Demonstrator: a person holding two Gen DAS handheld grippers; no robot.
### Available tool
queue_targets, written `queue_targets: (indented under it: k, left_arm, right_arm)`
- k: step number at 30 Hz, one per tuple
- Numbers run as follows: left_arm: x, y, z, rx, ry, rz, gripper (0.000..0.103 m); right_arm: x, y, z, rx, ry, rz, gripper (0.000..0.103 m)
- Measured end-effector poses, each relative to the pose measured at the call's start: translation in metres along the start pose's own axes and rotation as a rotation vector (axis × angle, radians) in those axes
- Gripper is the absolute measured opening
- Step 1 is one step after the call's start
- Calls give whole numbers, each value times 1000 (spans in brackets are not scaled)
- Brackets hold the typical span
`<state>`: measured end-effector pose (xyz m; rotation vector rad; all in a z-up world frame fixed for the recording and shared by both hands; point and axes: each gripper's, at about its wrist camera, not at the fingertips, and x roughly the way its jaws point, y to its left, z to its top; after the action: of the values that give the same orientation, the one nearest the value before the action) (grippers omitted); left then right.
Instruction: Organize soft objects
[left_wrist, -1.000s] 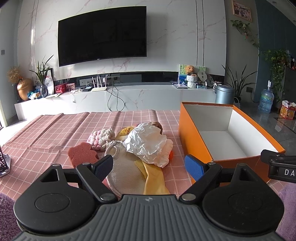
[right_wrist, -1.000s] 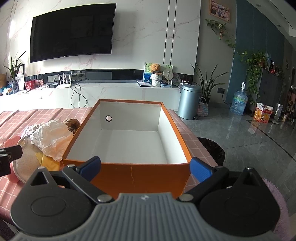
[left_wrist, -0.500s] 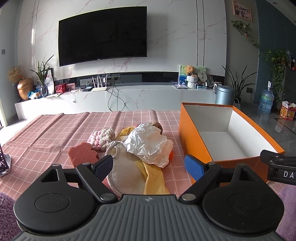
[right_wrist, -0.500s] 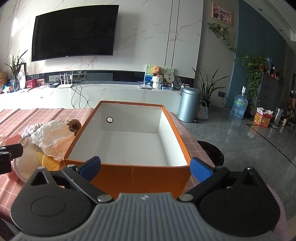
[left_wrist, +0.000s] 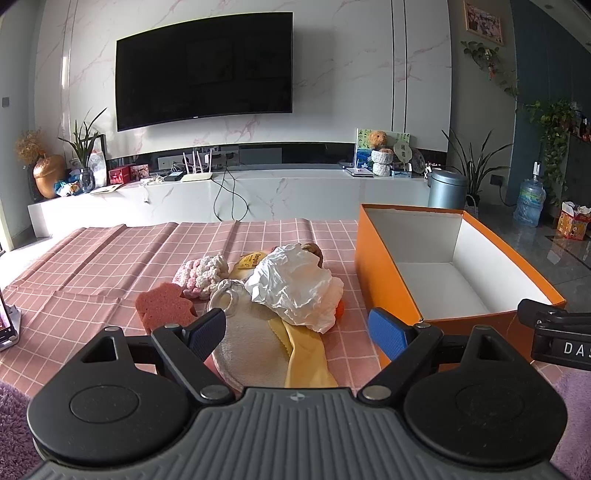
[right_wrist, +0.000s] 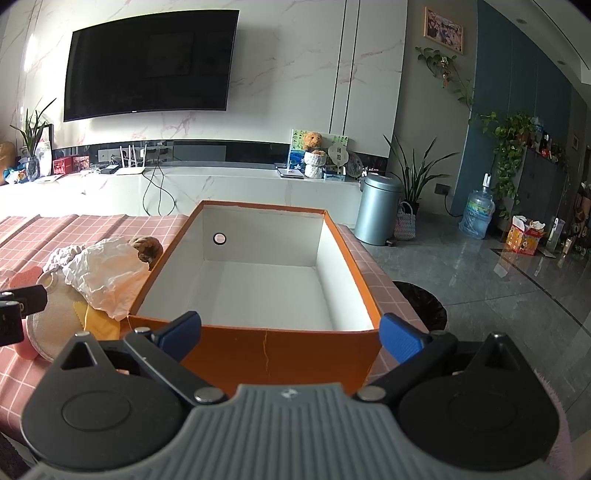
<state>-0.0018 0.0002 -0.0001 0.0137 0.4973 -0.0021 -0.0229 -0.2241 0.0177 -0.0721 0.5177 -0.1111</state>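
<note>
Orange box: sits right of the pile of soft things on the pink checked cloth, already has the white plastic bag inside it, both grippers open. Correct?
Not quite. The orange box is empty: the right wrist view shows only its bare white floor. The white plastic bag is on top of the pile, left of the box, on the pink checked cloth. The rest holds: left gripper and right gripper are both open.

White crumpled bag (left_wrist: 295, 282) covers most of brown plush (left_wrist: 313, 249) and orange item (left_wrist: 339, 309). Yellow cloth (left_wrist: 303, 360) runs under left claw body. Yellow tag (left_wrist: 251, 261) text too small. Phone (left_wrist: 6, 326) cut by left edge.
</note>
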Motion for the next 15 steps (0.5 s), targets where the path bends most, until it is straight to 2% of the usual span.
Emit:
queue_targets:
  k: [15]
  left_arm:
    - [-3, -4, -2, 1, 5, -4, 102]
  right_arm:
    - [2, 0, -1, 0, 6, 0, 101]
